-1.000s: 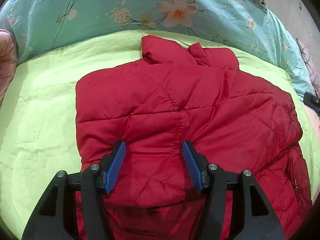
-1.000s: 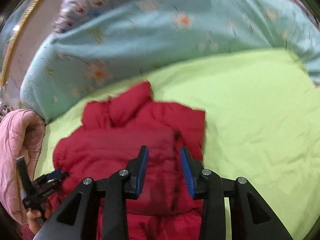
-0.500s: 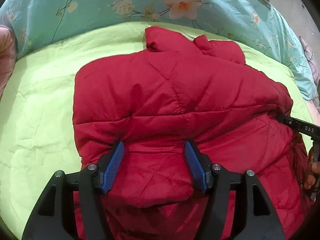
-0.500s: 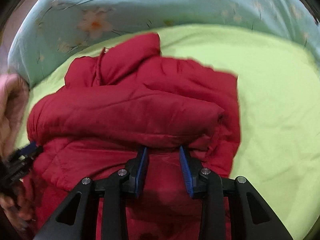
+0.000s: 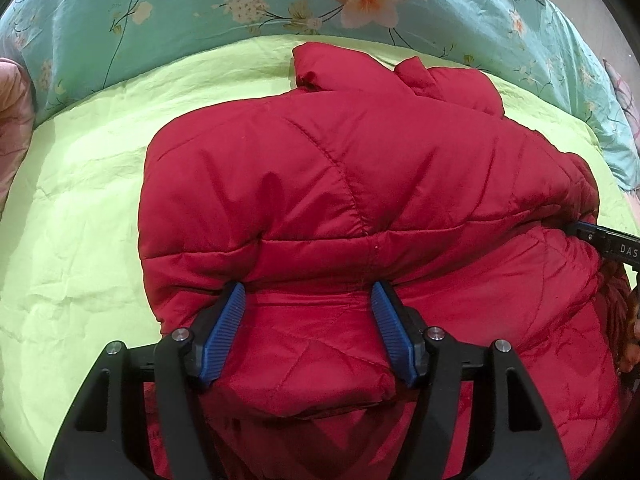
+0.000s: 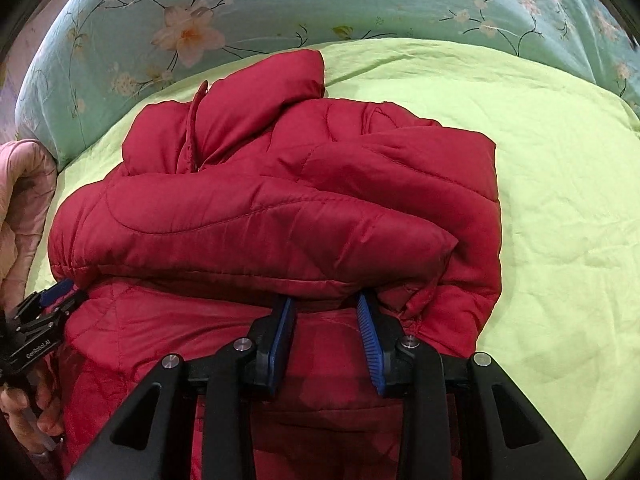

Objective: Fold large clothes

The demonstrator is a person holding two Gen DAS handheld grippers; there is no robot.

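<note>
A red quilted jacket [image 5: 340, 168] lies on the lime-green sheet [image 5: 80, 220], doubled over with a rolled fold edge running across its width. My left gripper [image 5: 307, 286] stands wide, its blue pads on either side of a loose bulge of jacket and its tips tucked under that fold edge. In the right wrist view the jacket [image 6: 260, 216] shows its collar at the far end. My right gripper [image 6: 324, 298] is narrow and pinches the jacket at the edge of the upper layer. Each gripper shows in the other's view, the right gripper [image 5: 600, 236] and the left gripper [image 6: 52, 300], both at the fold's ends.
A teal floral duvet [image 5: 200, 12] is bunched along the far side of the bed. A pink quilt [image 6: 24, 200] lies at the left edge. A person's hand [image 6: 24, 412] holds the left gripper's handle. Bare green sheet [image 6: 560, 200] spreads to the right of the jacket.
The right gripper came down onto the jacket's right side, and the upper layer now bulges over both grippers' tips. The left gripper's jaws widened slightly and it barely moved.
</note>
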